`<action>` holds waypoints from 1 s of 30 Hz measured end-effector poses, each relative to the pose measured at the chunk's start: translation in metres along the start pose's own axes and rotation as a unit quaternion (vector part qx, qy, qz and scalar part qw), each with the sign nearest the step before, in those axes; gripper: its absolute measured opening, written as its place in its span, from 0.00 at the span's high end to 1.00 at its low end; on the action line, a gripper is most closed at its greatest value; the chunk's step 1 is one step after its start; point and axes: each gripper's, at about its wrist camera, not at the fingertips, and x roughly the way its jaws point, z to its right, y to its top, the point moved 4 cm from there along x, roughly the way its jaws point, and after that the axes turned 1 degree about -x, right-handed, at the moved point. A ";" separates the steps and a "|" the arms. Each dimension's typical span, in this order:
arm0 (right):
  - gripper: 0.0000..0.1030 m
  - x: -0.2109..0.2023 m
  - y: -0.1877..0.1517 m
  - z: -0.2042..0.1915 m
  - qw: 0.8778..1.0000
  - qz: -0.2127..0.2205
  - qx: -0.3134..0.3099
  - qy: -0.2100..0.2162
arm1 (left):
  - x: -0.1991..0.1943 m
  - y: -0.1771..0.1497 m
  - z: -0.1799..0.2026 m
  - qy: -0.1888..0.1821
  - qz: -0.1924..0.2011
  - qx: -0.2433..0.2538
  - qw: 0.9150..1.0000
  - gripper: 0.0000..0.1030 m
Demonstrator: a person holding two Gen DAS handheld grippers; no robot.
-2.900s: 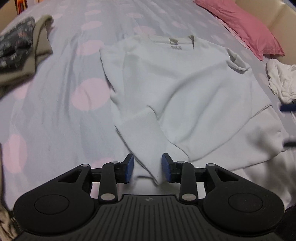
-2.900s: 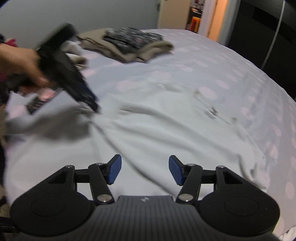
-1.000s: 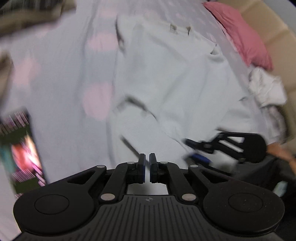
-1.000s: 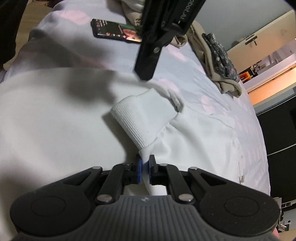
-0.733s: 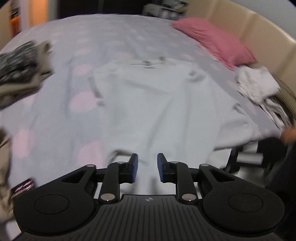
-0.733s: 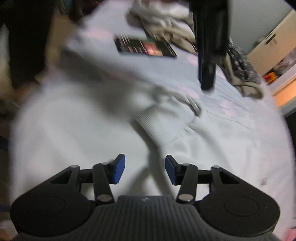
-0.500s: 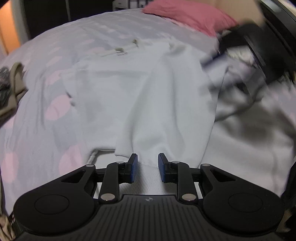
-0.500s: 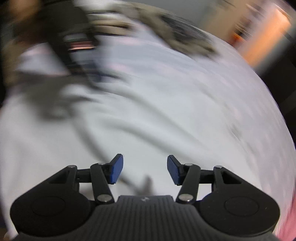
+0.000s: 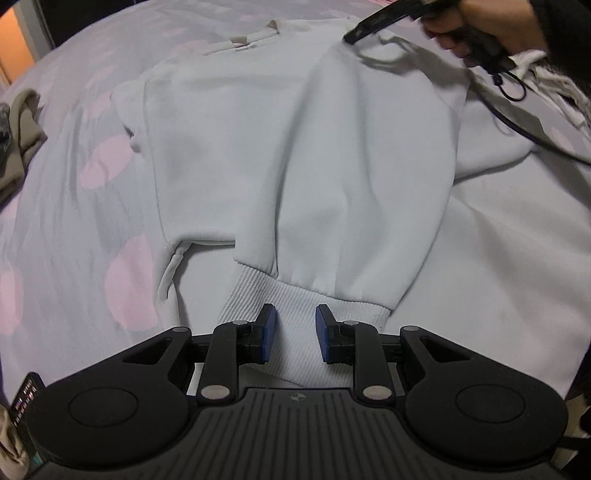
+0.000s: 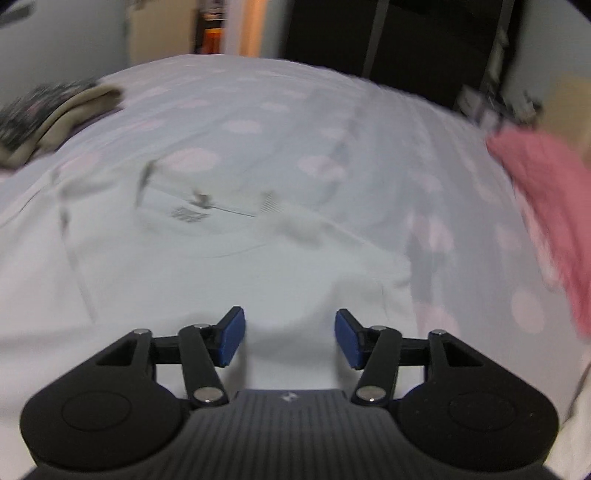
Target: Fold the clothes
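A white sweatshirt (image 9: 295, 147) lies spread on the dotted bed, with one sleeve folded down across its body. The sleeve's ribbed cuff (image 9: 295, 306) lies between the jaws of my left gripper (image 9: 291, 334), which is open and just above it. My right gripper (image 10: 290, 339) is open and empty, low over the sweatshirt's shoulder area (image 10: 258, 277), near the neckline and label (image 10: 188, 214). The right gripper also shows in the left wrist view (image 9: 373, 26), held by a hand at the far right shoulder.
The bed has a pale sheet with pink dots (image 9: 66, 206). A pile of beige and dark patterned clothes (image 10: 48, 114) lies at the far left. A pink pillow (image 10: 543, 184) is at the right. White crumpled clothing (image 9: 546, 74) lies by the hand. A phone (image 9: 26, 398) lies at the near left edge.
Both grippers were shut on the sleeve a second ago and have opened. The sleeve now lies across the body. The right gripper has swung up to the shoulder and neckline.
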 end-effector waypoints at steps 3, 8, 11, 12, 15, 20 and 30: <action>0.34 0.019 -0.010 -0.004 0.999 -0.033 0.006 0.020 | -0.002 -0.002 0.003 0.002 0.003 0.006 1.000 0.79; 0.34 -0.012 0.000 0.004 1.000 0.017 0.006 0.016 | -0.003 -0.003 0.002 -0.005 0.009 0.006 1.000 0.78; 0.34 -0.031 -0.014 0.018 1.000 0.017 0.009 0.005 | -0.004 -0.004 0.001 -0.010 0.013 0.006 1.000 0.78; 0.34 -0.034 -0.024 0.023 1.000 0.004 0.008 0.004 | -0.004 -0.004 0.001 -0.011 0.015 0.006 1.000 0.78; 0.34 -0.033 -0.062 0.031 0.998 -0.063 0.002 0.005 | -0.005 -0.006 0.002 -0.010 0.017 0.006 1.000 0.78; 0.34 -0.076 -0.074 0.030 0.999 -0.035 0.006 0.007 | -0.004 -0.006 0.000 -0.013 0.017 -0.001 1.000 0.78; 0.33 -0.139 -0.112 0.047 0.996 -0.084 -0.002 0.040 | -0.011 -0.006 0.004 0.003 0.000 0.016 1.000 0.78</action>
